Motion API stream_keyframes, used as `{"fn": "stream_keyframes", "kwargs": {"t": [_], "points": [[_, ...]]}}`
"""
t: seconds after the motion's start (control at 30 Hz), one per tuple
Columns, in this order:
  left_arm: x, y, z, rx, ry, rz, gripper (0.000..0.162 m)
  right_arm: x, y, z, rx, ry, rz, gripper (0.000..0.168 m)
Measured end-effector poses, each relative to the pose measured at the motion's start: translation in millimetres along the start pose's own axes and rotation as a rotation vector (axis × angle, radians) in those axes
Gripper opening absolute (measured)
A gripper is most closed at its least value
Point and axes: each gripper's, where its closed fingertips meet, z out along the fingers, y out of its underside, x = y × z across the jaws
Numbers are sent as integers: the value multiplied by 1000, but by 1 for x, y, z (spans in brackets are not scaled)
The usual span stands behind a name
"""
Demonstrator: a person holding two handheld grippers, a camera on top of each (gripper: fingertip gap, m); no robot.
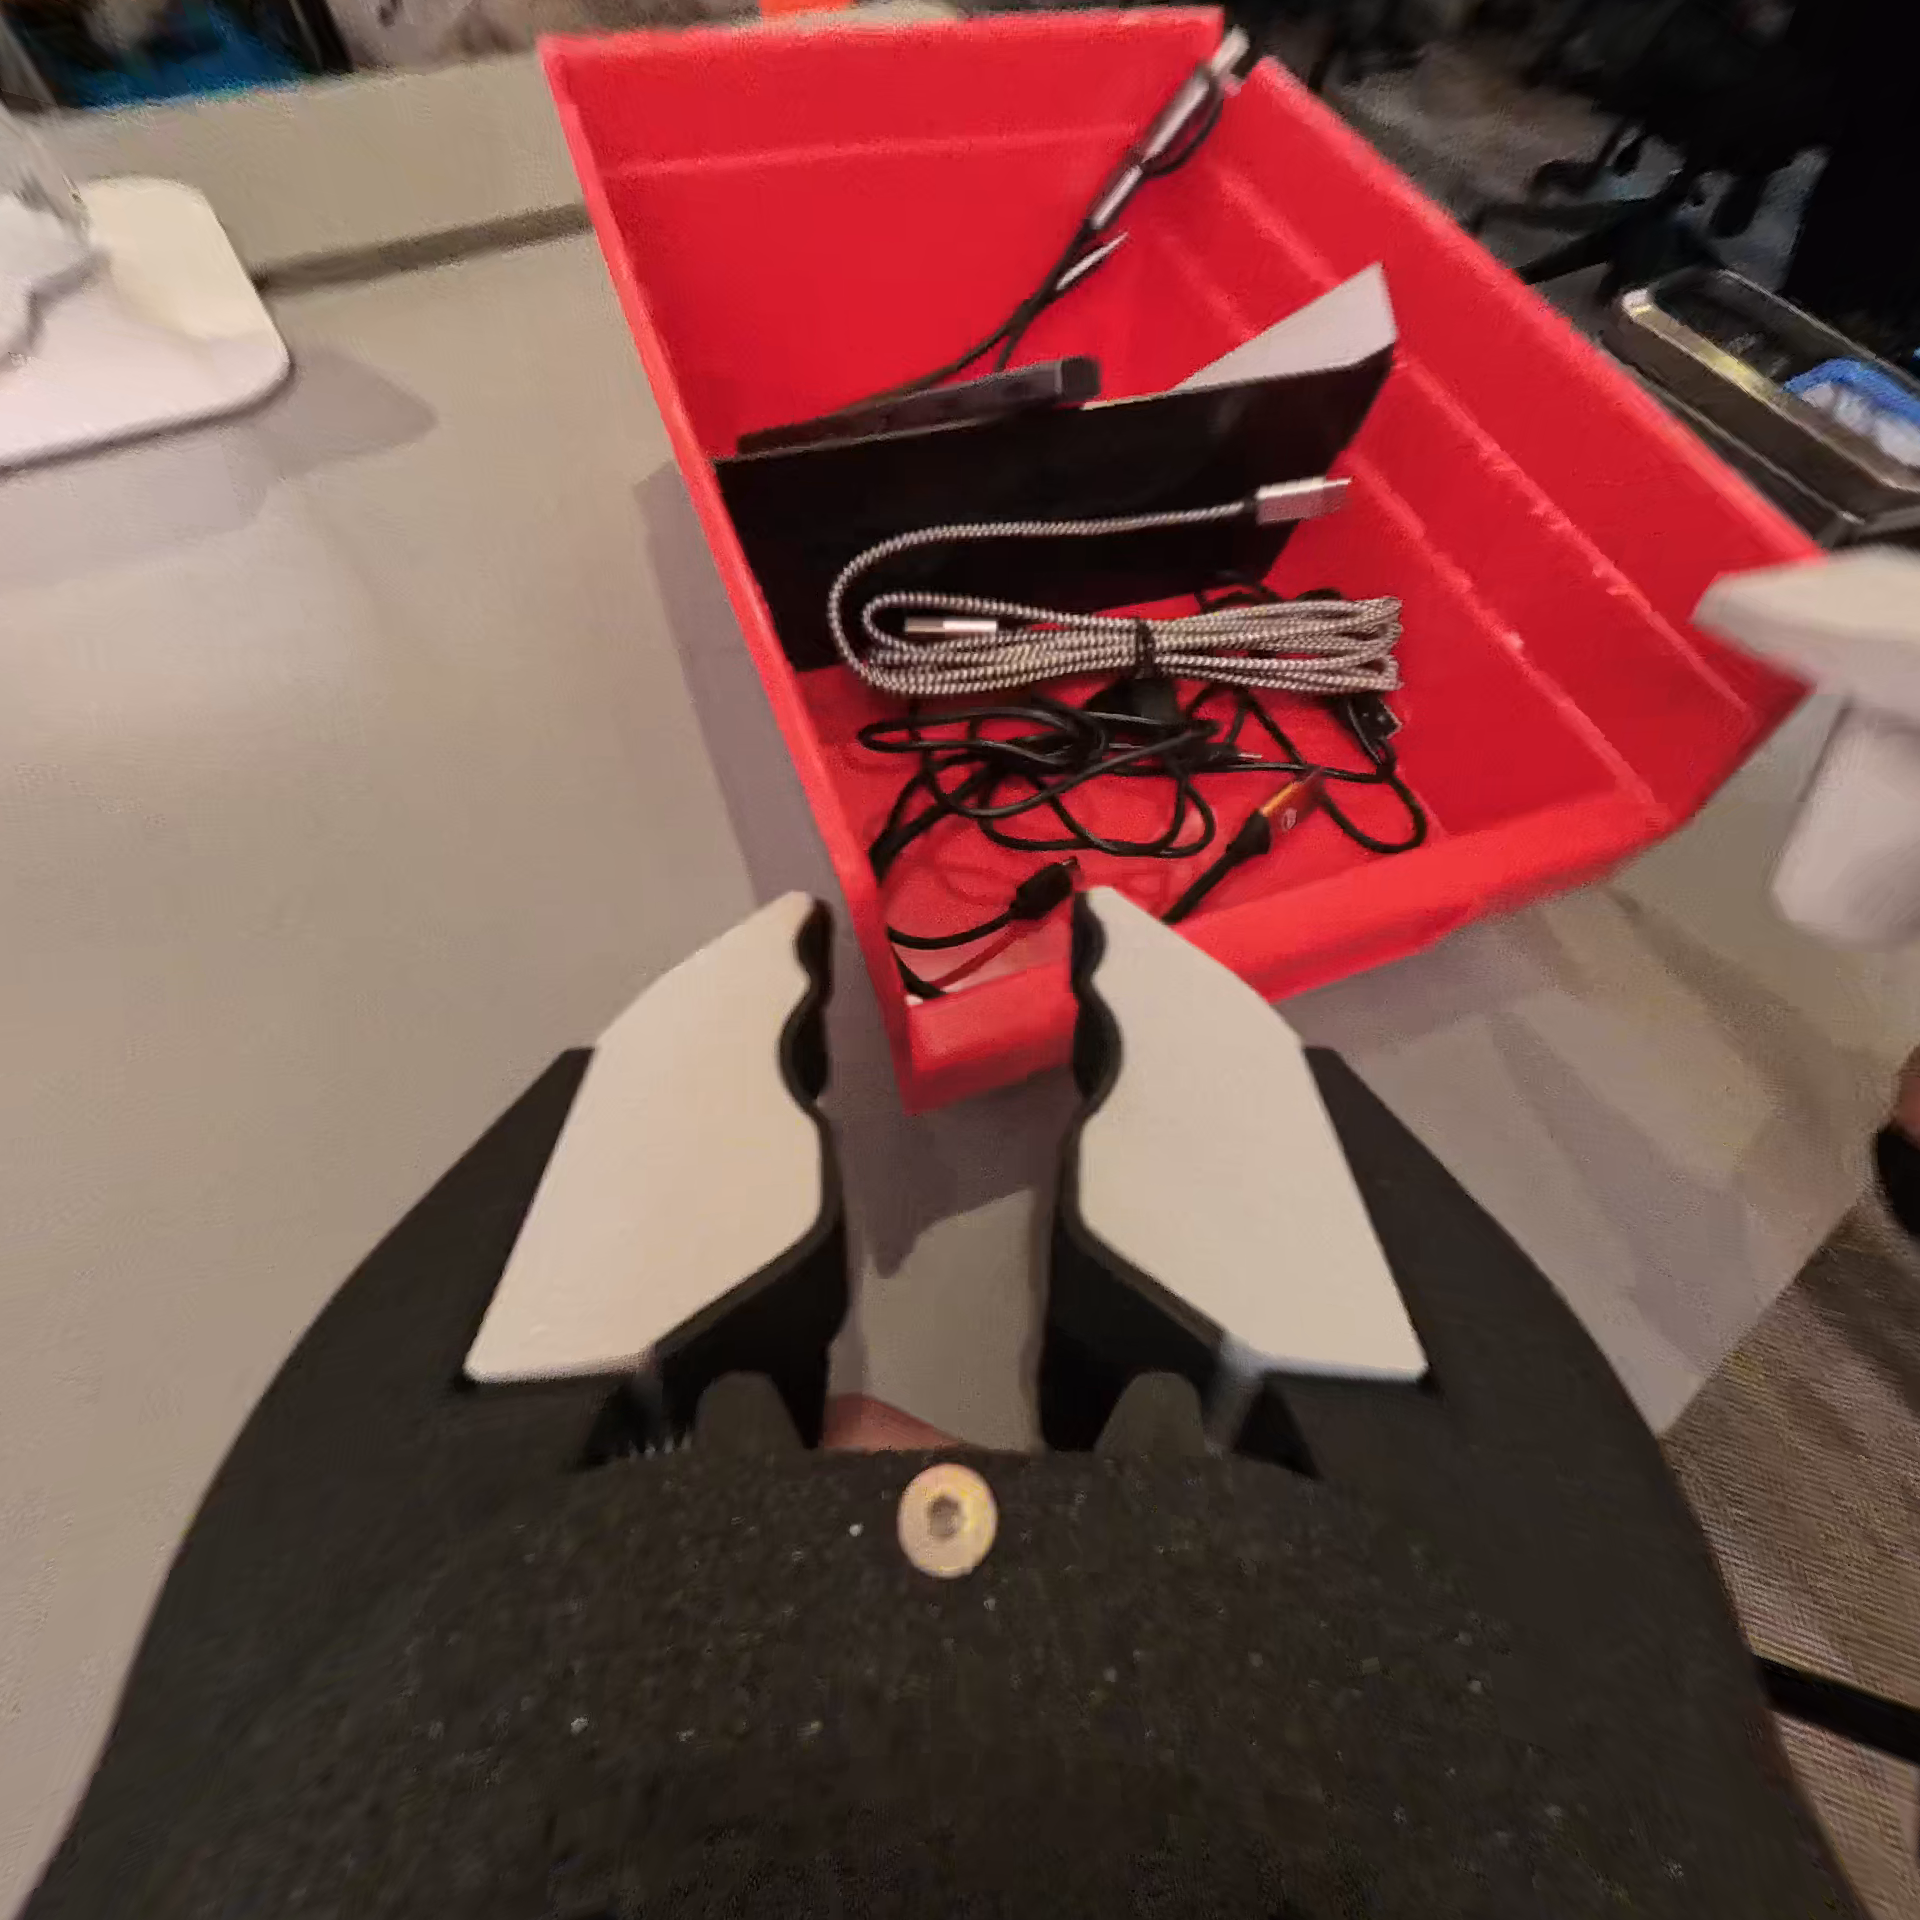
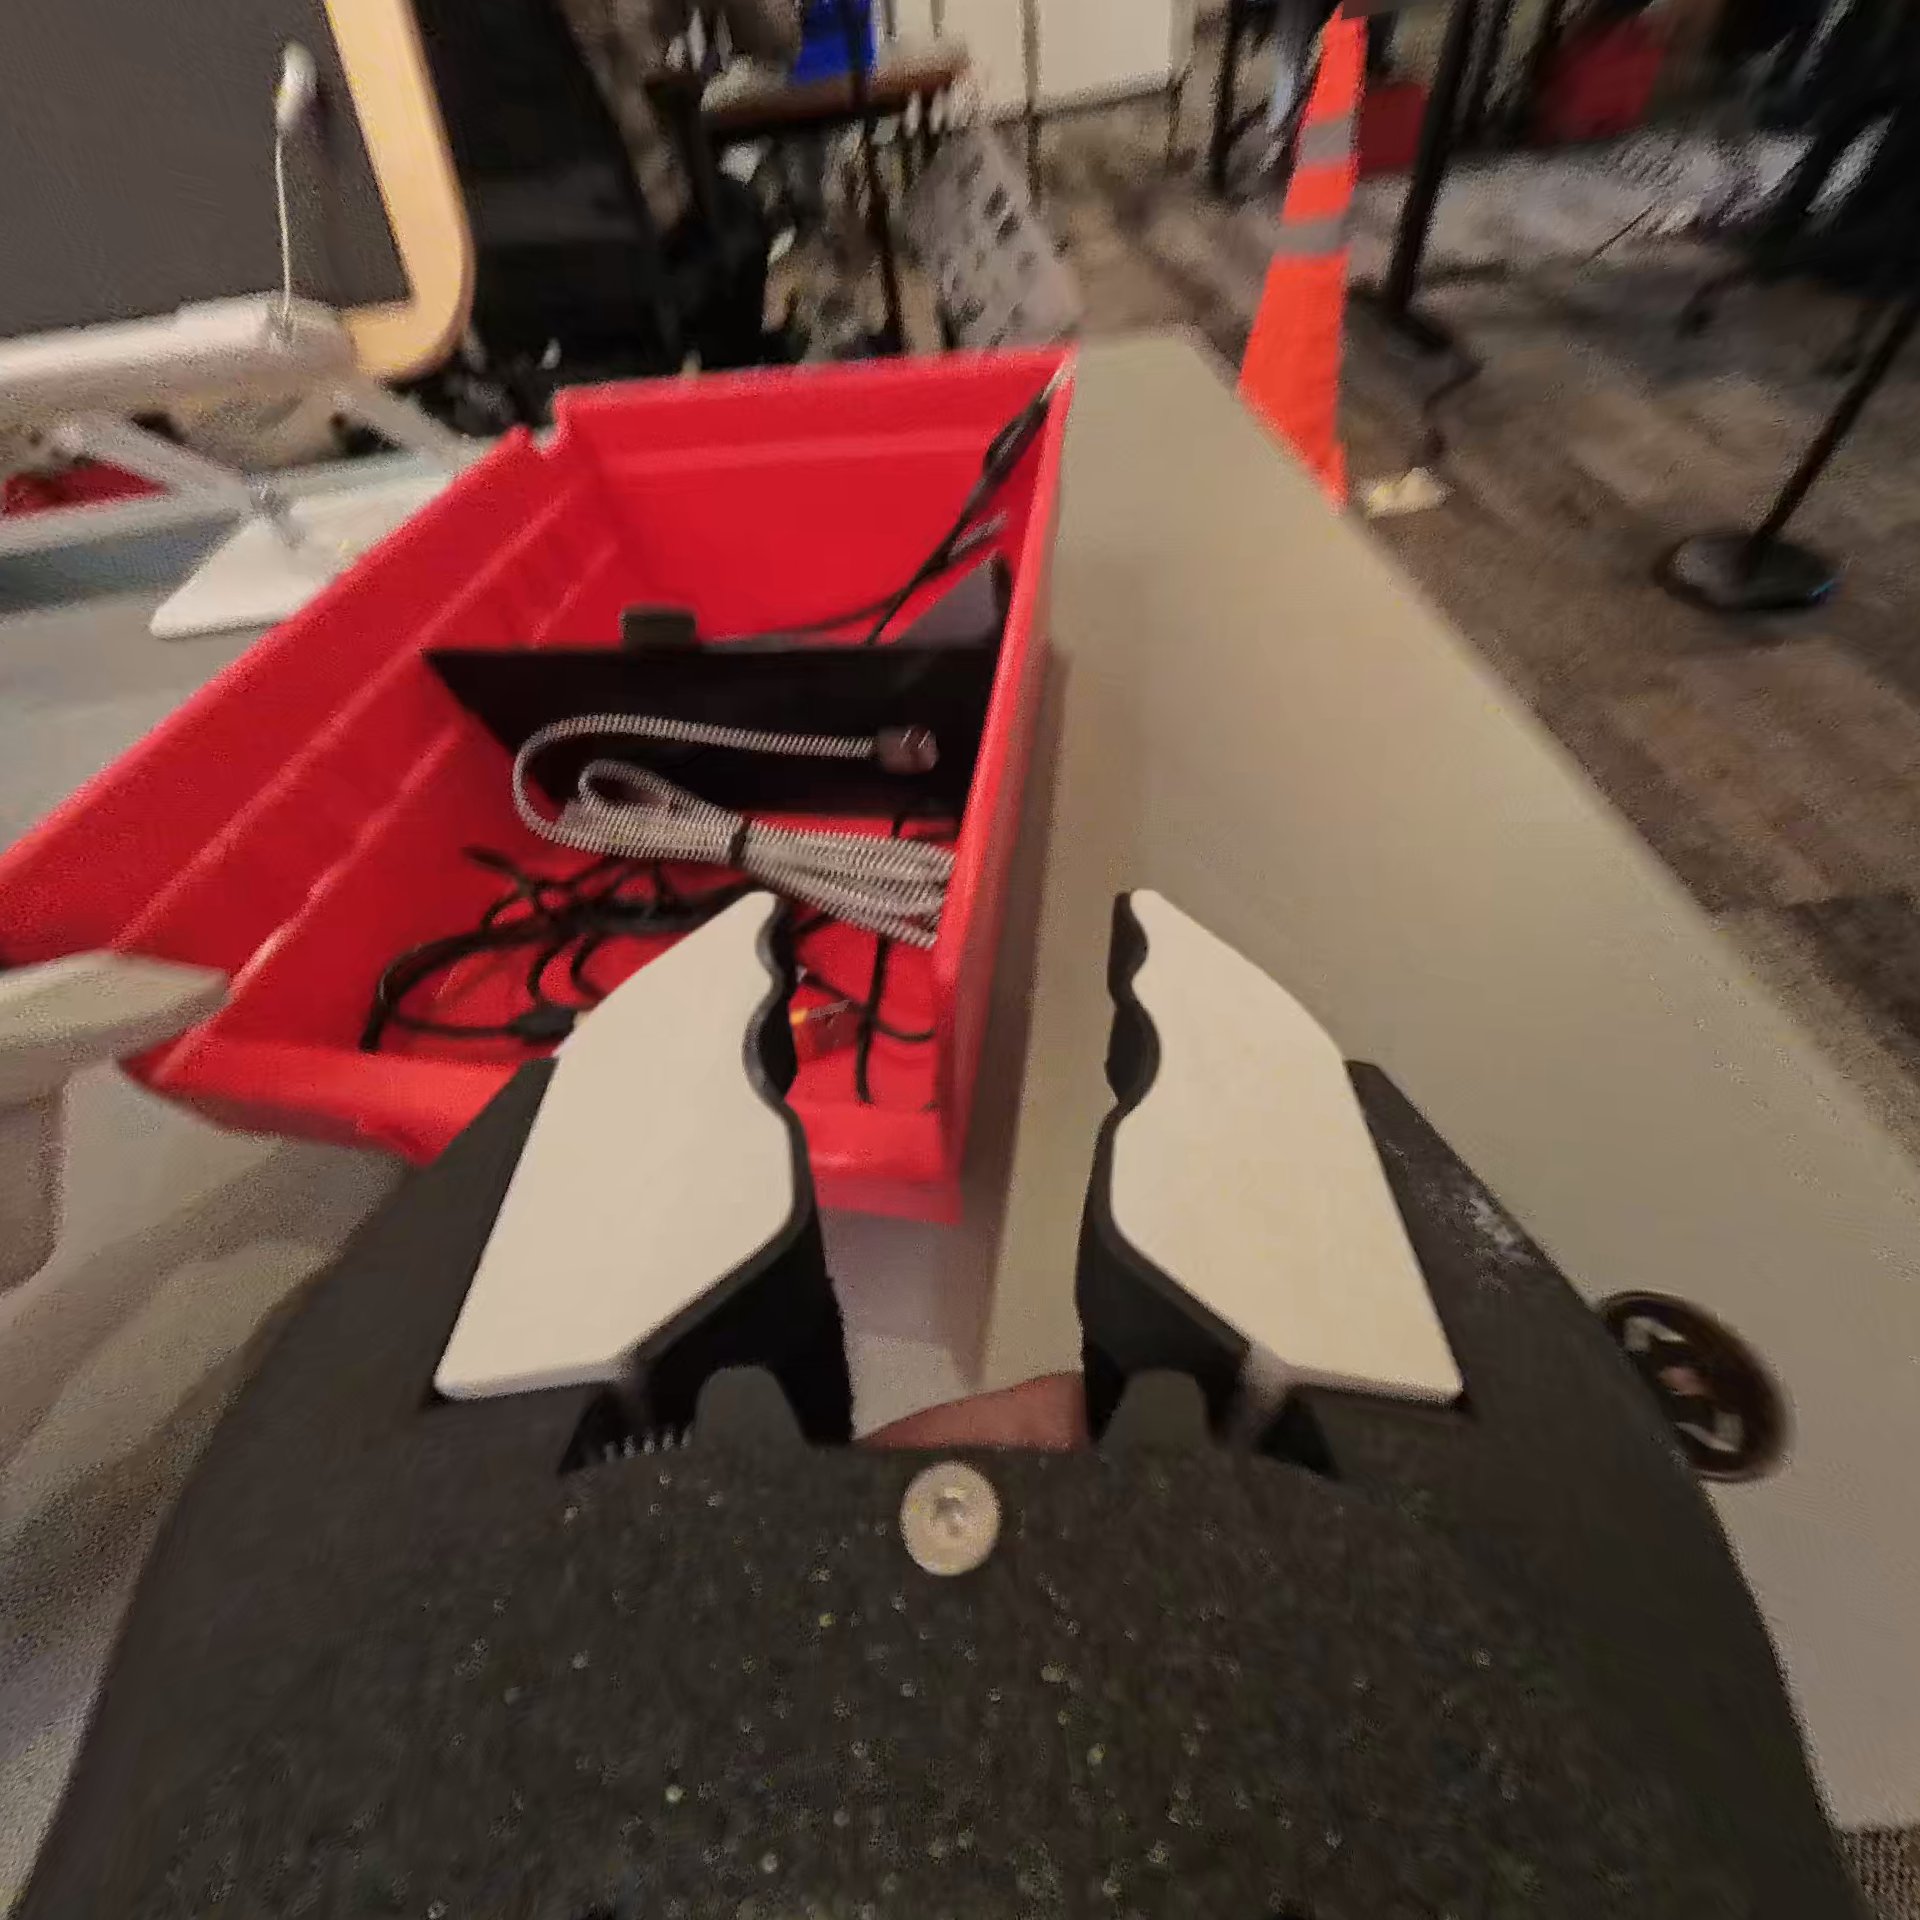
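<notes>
A red bin lies just ahead of both grippers, long axis running away from the fingers. The braided cable bundle lies crosswise inside. The left gripper and right gripper hover parted, empty, at its near end.

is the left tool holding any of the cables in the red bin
No, the left tool is open and empty at the near corner of the bin, short of the cables.
</notes>
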Motion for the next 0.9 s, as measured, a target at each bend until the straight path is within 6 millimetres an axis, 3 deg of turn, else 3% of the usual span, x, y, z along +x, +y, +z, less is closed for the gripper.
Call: {"fn": "stream_keyframes", "kwargs": {"t": [0.07, 0.1, 0.17, 0.2, 0.33, 0.43, 0.7, 0.8, 0.9], "points": [[-3, 0, 6, -14, 2, -28, 18, -12, 26, 11, -119, -39, 9, 42], [-5, 1, 6, -17, 3, -15, 8, -8, 31, 16, -128, 14, 20, 45], [-15, 0, 4, -3, -51, 8, 6, -2, 31, 14, -131, 95, -32, 11], [-20, -2, 1, 21, -75, 30, 5, -3, 29, 13, -132, 101, -60, 2], [-31, -19, -36, 150, -165, 148, 5, -27, 11, 3, -30, 102, -92, 1], [-55, -22, -69, 184, -212, 148, 5, -64, 9, -2, -8, 24, -22, 1], [-148, 3, -158, 329, -416, 123, 4, -192, 6, -8, 69, -151, -152, 2], [-179, 26, -168, 302, -448, 106, 5, -229, 12, 3, 61, -184, -219, 2], [-202, 37, -164, 261, -451, 76, 5, -247, 22, 17, 55, -167, -250, 2]]}}
